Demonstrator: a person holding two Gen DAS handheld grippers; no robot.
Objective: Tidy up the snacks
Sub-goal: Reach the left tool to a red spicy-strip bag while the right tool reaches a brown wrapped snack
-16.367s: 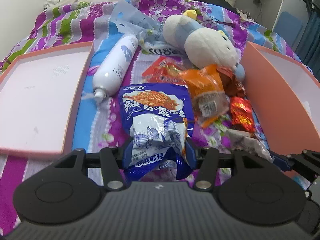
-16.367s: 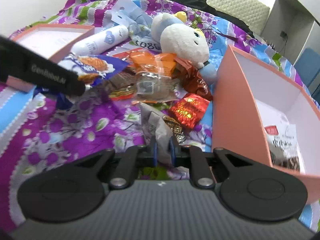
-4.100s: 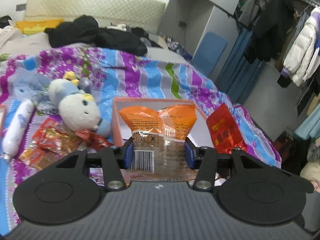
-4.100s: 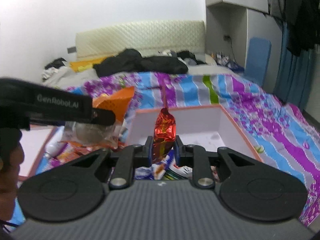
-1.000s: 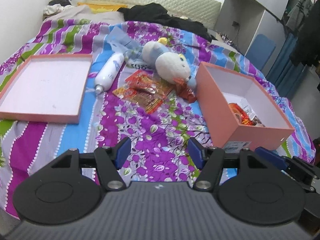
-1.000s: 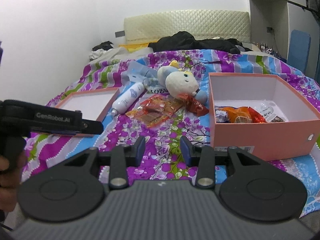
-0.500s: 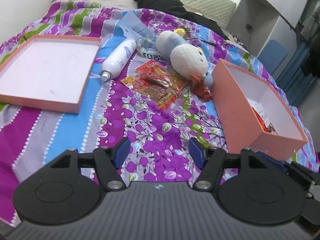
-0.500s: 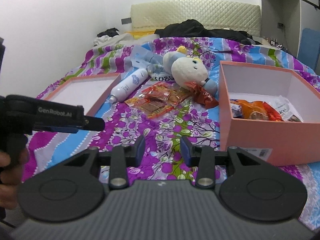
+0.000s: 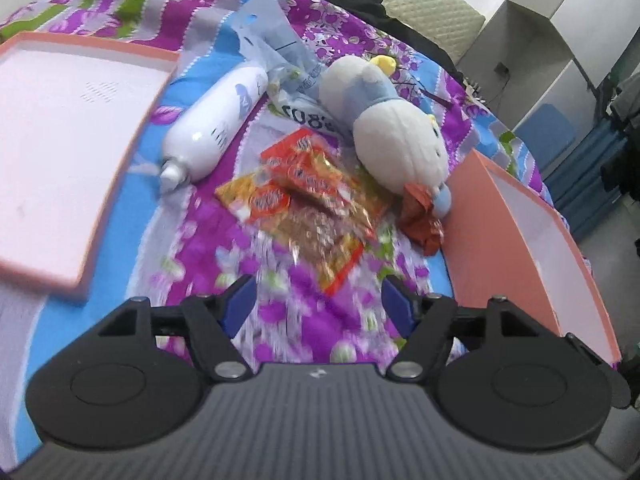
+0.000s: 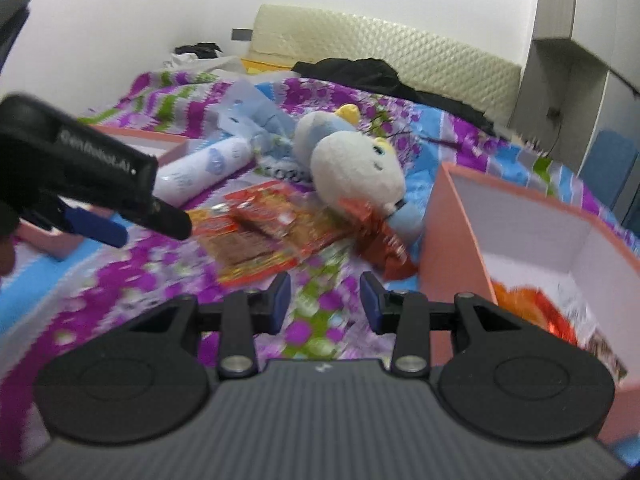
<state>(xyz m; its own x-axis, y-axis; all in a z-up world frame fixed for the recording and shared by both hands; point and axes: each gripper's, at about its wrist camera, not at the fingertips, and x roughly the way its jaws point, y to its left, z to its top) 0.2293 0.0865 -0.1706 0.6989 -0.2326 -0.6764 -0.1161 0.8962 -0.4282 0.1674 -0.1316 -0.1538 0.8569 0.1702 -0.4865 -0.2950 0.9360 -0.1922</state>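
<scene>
Orange and red snack packets (image 9: pixel 308 196) lie in a loose heap on the flowered bedspread, also seen in the right wrist view as a flat pile of snack packets (image 10: pixel 264 236). A crumpled red packet (image 9: pixel 420 216) lies between the heap and the pink box (image 9: pixel 500 232). My left gripper (image 9: pixel 318 304) hovers just short of the heap; its jaws are opening and hold nothing. My right gripper (image 10: pixel 322 300) stands open and empty, short of the red packet (image 10: pixel 380 240). The pink box (image 10: pixel 456 232) at the right holds several packets.
A white plush toy (image 9: pixel 392 136) lies behind the snacks, touching the red packet. A white bottle (image 9: pixel 216 120) lies to the left of the heap, next to the pink box lid (image 9: pixel 72 140). A pale blue bag (image 9: pixel 272 48) sits further back.
Both grippers have come down and forward towards the snack heap, which now fills more of each view. The left jaws stand a little wider apart.
</scene>
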